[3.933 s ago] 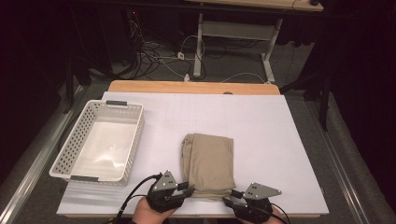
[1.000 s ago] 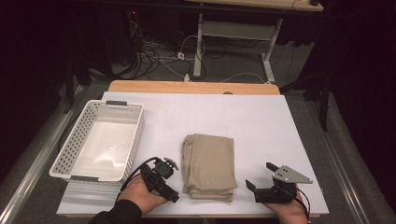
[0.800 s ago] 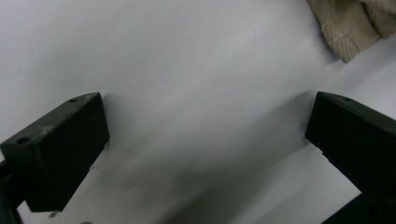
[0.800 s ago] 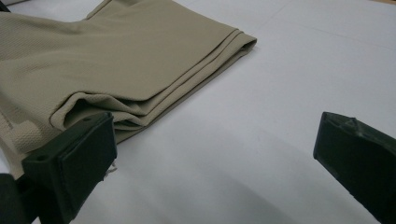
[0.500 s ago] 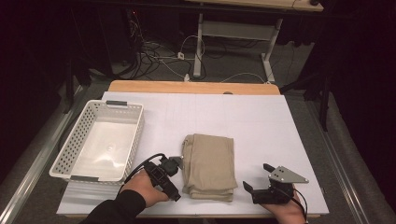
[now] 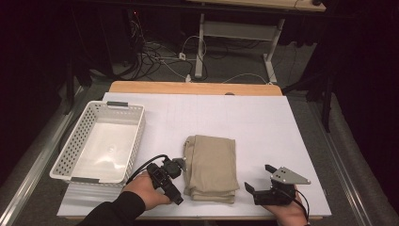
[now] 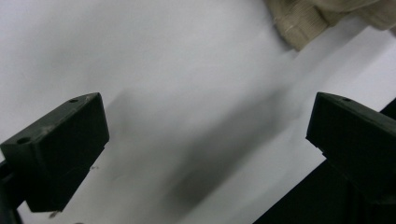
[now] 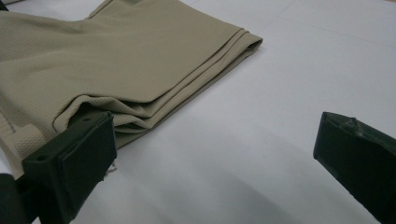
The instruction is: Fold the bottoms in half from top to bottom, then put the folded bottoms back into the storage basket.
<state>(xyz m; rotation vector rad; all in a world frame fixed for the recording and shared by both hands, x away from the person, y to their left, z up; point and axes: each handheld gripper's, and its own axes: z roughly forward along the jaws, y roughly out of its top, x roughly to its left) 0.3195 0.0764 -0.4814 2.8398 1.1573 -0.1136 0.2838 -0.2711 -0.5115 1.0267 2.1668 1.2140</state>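
Beige folded cloth (image 6: 210,167) unmoved; left tongs (image 6: 181,165) edged closer.

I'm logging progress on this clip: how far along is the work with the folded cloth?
Done: the tan cloth lies folded in layers on the white table. In hand: the left gripper sits at its left edge and the right gripper near its right corner, both with jaws open, gripping nothing. Left: probably gripping the cloth; the white basket holds nothing.

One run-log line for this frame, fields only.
left tool: open, beside folded beige garment | right tool: open, near its other side | white basket: empty
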